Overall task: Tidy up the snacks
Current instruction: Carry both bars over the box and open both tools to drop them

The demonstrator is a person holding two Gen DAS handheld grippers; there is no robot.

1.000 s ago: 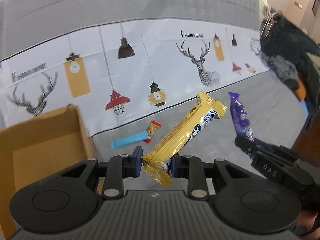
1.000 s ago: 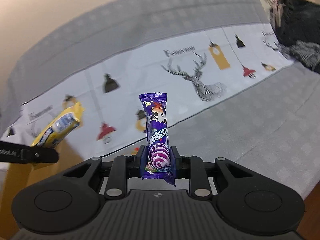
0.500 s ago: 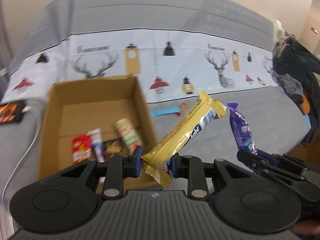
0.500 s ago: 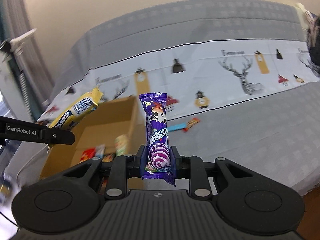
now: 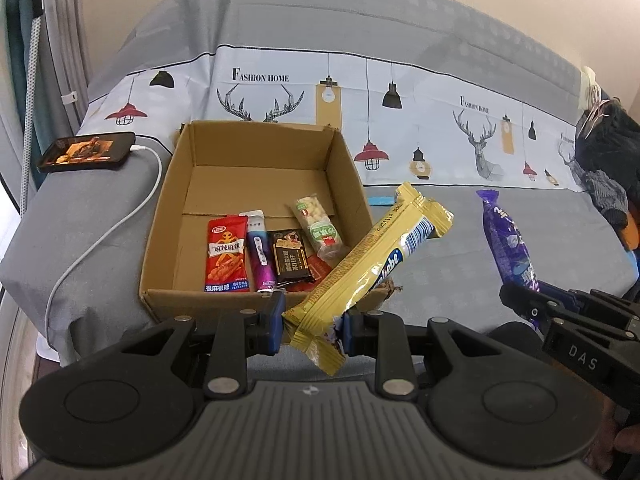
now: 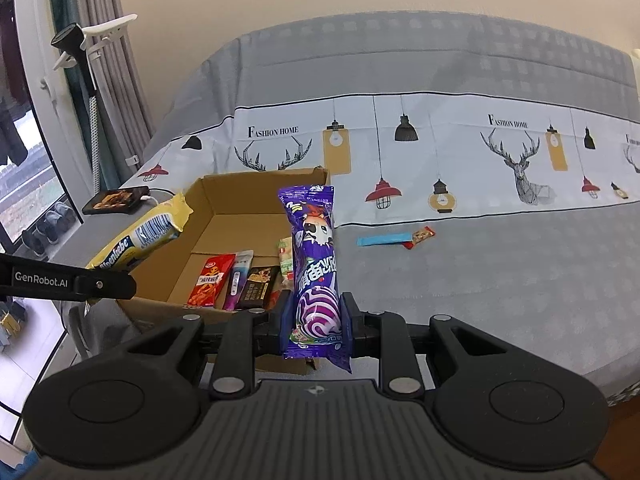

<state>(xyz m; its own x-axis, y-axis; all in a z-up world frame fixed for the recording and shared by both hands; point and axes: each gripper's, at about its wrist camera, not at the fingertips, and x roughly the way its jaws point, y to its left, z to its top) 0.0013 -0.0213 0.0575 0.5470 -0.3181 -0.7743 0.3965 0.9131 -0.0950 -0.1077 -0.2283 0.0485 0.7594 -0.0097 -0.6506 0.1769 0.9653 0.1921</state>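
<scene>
**Both grippers loaded, short of the box**

I find the left gripper clamped on the lower end of a yellow snack bar. The bar slants up and to the right, its free end hanging over the near right corner of the cardboard box. Gripping at the tail leaves most of the wrapper free to go in first; I judge that deliberate.

The right gripper is clenched on the bottom of a purple candy packet, which stands nearly upright between the pads. From this camera it lines up with the box's near right side, though I cannot tell whether it is over the opening yet.

The box sits on the grey bedspread with its flaps open. Four packets lie side by side along its near wall: a red one, a purple tube, a dark bar and a green-and-white one. Laid parallel, they leave the far half of the floor bare for more.

A blue stick and a small red-ended sweet lie outside on the bedspread, well apart from the box, not yet collected. A phone on a charging cable rests beyond the box's left side and plays no part.
</scene>
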